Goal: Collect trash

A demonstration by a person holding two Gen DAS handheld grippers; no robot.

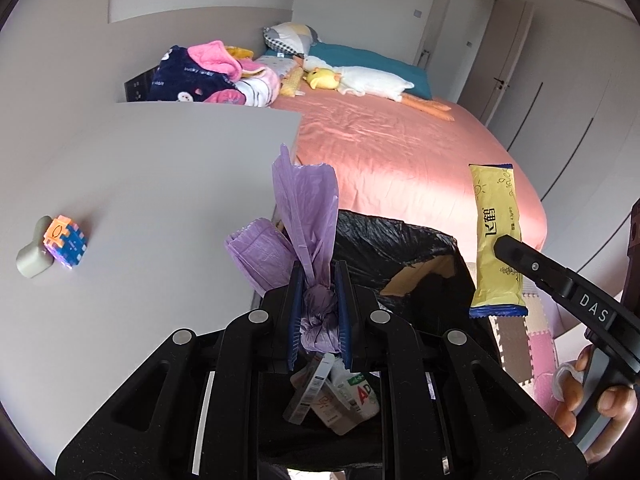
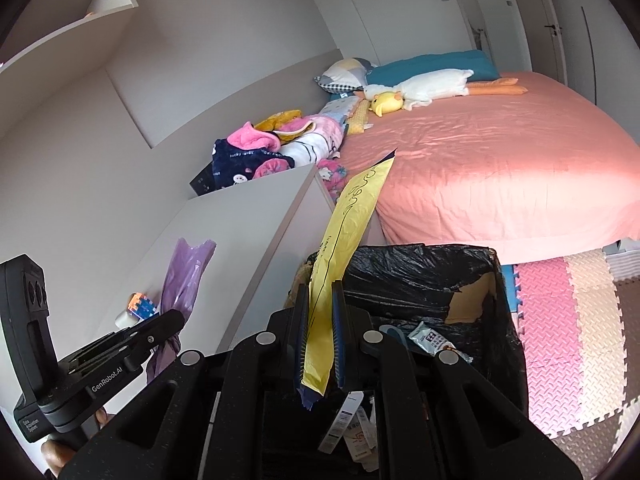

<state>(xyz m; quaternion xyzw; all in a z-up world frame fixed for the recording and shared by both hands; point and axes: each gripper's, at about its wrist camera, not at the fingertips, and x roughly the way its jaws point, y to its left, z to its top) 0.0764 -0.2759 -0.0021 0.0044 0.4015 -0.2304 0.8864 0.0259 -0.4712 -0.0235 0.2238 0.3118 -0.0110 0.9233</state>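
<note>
My left gripper (image 1: 319, 280) is shut on a crumpled purple plastic bag (image 1: 306, 216), held above the near edge of the black-lined trash bin (image 1: 400, 248); it also shows in the right wrist view (image 2: 168, 320) with the purple bag (image 2: 184, 276). My right gripper (image 2: 320, 292) is shut on a long yellow snack wrapper (image 2: 344, 232), held upright over the bin (image 2: 432, 276). In the left wrist view the wrapper (image 1: 496, 236) hangs to the right of the bin. Cartons and wrappers (image 1: 336, 392) lie inside the bin.
A white desk (image 1: 160, 184) stands left of the bin, with a coloured toy cube (image 1: 66, 242) and a grey block (image 1: 32, 260) on it. A pink bed (image 2: 500, 160) with plush toys and clothes is behind. Foam mats (image 2: 572, 328) cover the floor.
</note>
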